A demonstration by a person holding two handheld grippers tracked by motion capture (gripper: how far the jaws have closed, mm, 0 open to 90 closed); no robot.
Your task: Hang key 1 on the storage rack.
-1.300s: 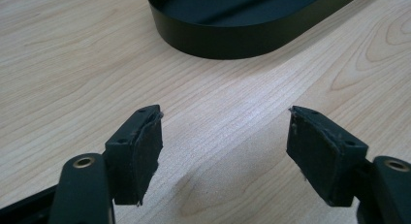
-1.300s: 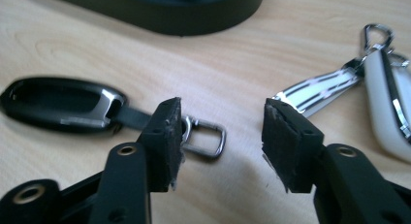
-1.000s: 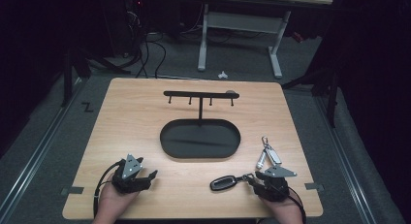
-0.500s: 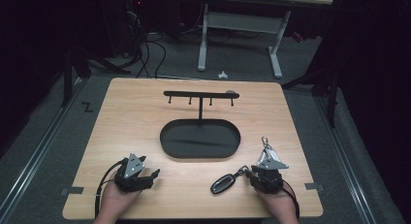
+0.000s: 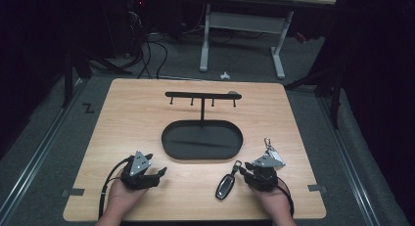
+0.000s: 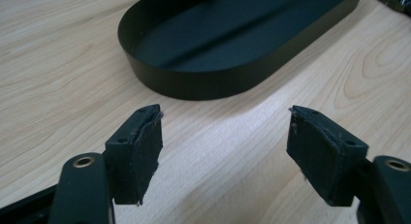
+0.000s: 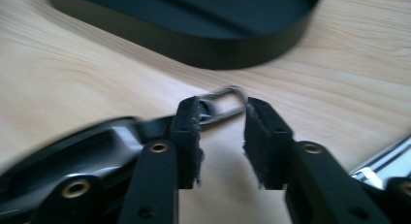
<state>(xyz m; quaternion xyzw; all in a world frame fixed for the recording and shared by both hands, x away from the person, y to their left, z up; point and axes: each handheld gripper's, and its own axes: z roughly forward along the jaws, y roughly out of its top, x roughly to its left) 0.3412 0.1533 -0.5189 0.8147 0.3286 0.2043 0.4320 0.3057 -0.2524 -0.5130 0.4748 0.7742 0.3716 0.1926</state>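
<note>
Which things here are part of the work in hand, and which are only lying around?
In the job:
- car key fob, whose metal ring lies between the right gripper jaws, which have just been closing
- black oval tray with its hook rack

Lying about:
- left gripper, open over bare wood
- silver keys
- cables on the floor

A light wooden table [image 5: 132, 123] stood on a grey floor. At its middle lay a black oval tray [image 5: 201, 140], from which a post rose to a bar of hooks. Near the front right edge lay a black car key fob [image 5: 225, 188], its metal loop [image 7: 228, 105] flat on the wood.
</note>
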